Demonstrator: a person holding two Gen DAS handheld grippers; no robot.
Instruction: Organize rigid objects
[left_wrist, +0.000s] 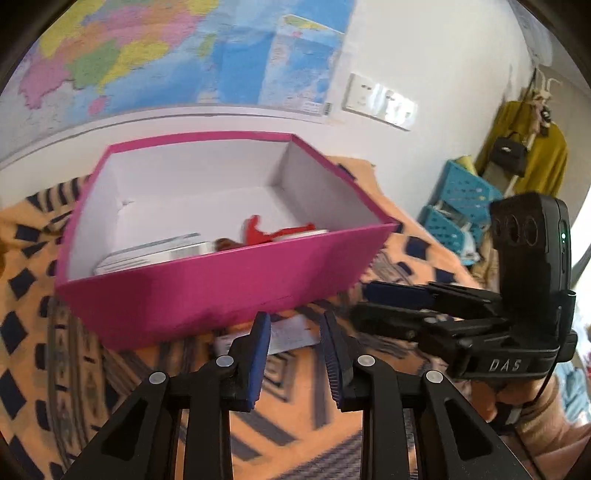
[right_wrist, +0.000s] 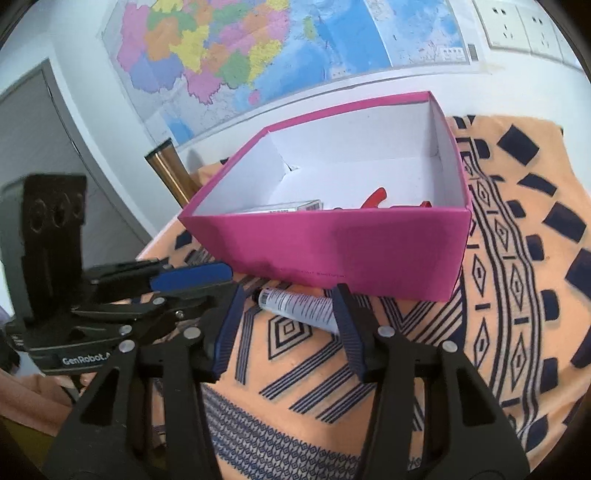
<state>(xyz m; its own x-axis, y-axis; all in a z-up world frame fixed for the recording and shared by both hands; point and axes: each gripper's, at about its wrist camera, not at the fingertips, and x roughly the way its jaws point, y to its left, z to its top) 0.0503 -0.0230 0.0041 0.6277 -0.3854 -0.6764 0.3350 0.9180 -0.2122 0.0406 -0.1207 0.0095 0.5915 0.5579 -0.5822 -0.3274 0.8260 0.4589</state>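
Observation:
A pink box (left_wrist: 207, 291) (right_wrist: 332, 243) with a white inside stands on the patterned cloth. Inside lie a red tool (left_wrist: 269, 230) (right_wrist: 376, 197) and a flat white packet (left_wrist: 155, 253) (right_wrist: 291, 206). A white tube (right_wrist: 299, 304) (left_wrist: 284, 334) lies on the cloth just in front of the box. My left gripper (left_wrist: 293, 334) is open and empty above the tube; it also shows in the right wrist view (right_wrist: 184, 284). My right gripper (right_wrist: 288, 314) is open, its jaws either side of the tube and above it; it also shows in the left wrist view (left_wrist: 369, 302).
The orange and navy cloth (right_wrist: 517, 280) covers the table. A map (right_wrist: 258, 48) hangs on the wall behind the box. A brass cylinder (right_wrist: 170, 170) stands left of the box. Blue crates (left_wrist: 461, 206) and a yellow coat (left_wrist: 535, 155) are off to the right.

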